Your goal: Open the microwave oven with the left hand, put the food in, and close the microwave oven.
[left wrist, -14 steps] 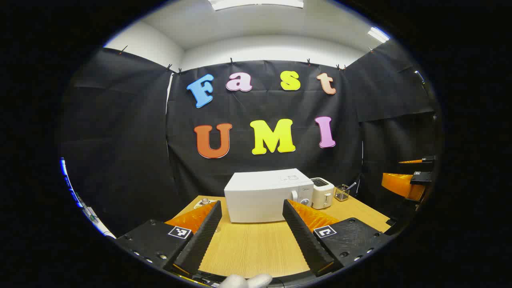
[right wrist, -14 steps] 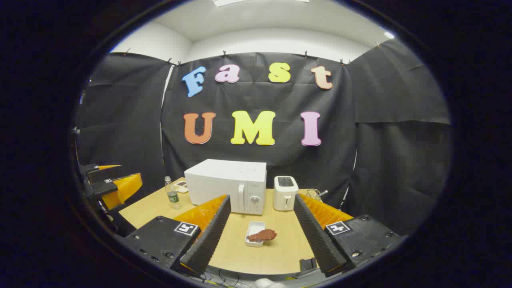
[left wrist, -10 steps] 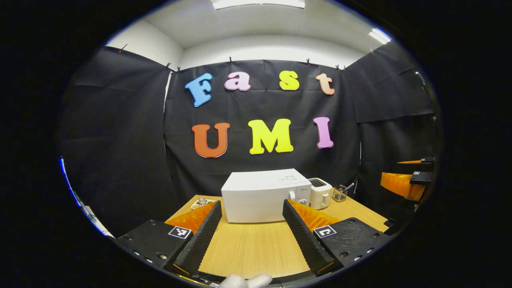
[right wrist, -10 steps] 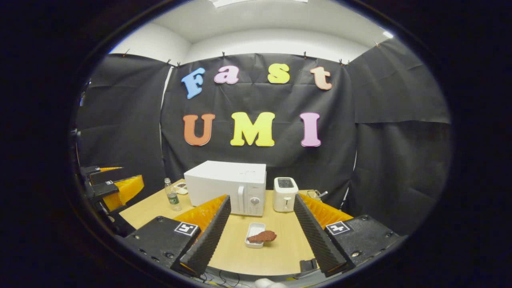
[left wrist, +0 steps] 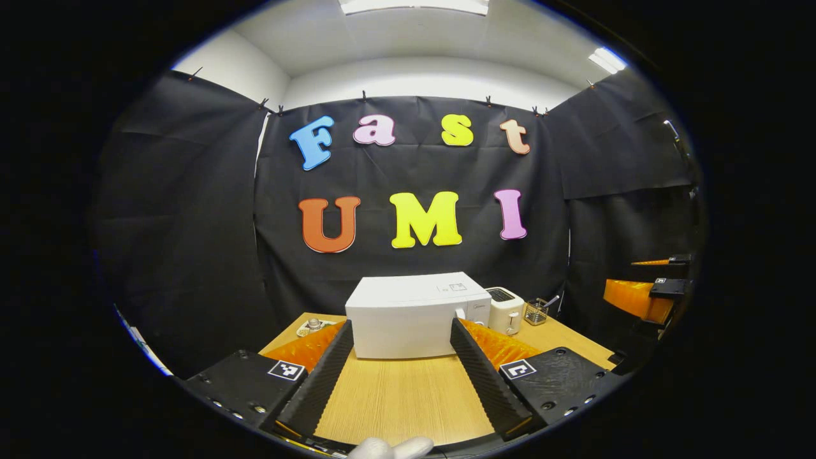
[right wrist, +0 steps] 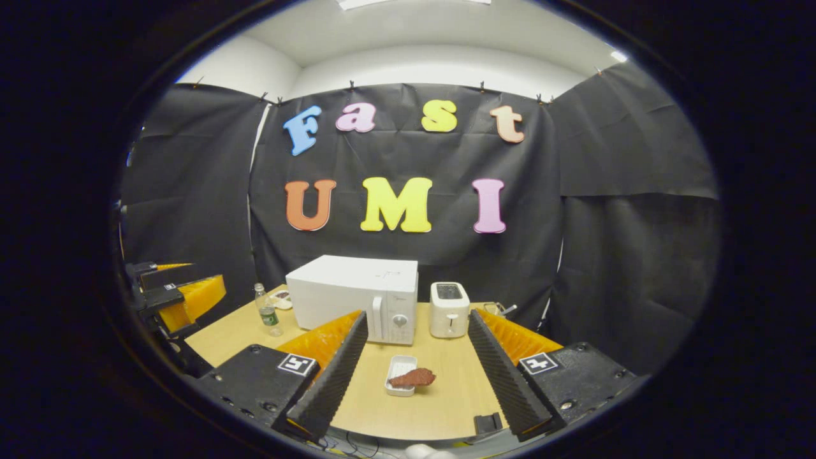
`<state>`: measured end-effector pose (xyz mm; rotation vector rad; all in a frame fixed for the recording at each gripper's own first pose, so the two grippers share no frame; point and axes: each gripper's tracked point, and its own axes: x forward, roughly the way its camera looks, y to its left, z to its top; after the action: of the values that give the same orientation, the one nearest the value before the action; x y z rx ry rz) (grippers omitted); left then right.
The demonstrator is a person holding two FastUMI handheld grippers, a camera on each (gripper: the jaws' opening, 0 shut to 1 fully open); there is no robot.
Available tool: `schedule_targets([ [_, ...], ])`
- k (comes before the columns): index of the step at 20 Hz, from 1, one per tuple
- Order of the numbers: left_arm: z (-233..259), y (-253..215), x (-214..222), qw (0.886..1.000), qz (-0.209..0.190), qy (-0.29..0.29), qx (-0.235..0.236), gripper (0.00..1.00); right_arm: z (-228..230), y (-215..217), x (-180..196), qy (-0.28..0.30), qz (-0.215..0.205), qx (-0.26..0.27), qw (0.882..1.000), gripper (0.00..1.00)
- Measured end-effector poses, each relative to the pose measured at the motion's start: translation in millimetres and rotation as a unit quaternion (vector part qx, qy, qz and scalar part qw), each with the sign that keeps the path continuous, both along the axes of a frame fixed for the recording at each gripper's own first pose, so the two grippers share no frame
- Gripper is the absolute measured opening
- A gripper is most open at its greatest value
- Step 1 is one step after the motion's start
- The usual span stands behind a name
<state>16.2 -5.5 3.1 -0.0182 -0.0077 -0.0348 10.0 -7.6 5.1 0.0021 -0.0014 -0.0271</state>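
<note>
Pale wood grain covers the one desk [right wrist: 440, 408] on which everything is set. One white microwave oven [right wrist: 357, 294] is seen toward the far side of the desk, its door shut, with one upright handle [right wrist: 377, 317] and one round knob [right wrist: 400, 320] on its front. Just to its right one white toaster [right wrist: 449, 309] is placed, and farther right one small wire holder [left wrist: 535, 312] with something standing in it can be made out. To the left of the oven one clear bottle [right wrist: 267, 311] with a green label is stood upright, and beyond it one small dish [right wrist: 281, 297] is seen; its contents cannot be told. One white tray [right wrist: 399, 376] is laid on the near part of the desk, in front of the oven and apart from it, and one reddish-brown piece of food [right wrist: 413, 377] is rested on it, overhanging the tray's right edge.

Two grippers are held above the near edge of the desk. The left gripper [left wrist: 398, 366] is pointed at the oven's left side, its jaws spread wide with nothing between them. The right gripper [right wrist: 414, 373] is aimed toward the tray, its jaws likewise spread wide and nothing pinched. In the right gripper view the left gripper is also seen at the far left edge. A bit of white glove [left wrist: 390, 447] is visible at the bottom of the left gripper view.
</note>
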Motion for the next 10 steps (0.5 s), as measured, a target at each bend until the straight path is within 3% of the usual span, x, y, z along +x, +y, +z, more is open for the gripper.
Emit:
schedule_targets([
  [1, 0.6, -1.0, 2.5, 1.000, 0.000, -0.003, -0.002, 0.95, 0.9, 1.4, 3.0, 0.000, 0.003, 0.000, 1.000, 1.00],
  [10, -40.2, -61.4, 80.6, 1.000, -0.018, 0.002, -0.011, 0.95, 4.8, -42.9, 35.0, 0.023, 0.007, -0.002, 1.000, 1.00],
])
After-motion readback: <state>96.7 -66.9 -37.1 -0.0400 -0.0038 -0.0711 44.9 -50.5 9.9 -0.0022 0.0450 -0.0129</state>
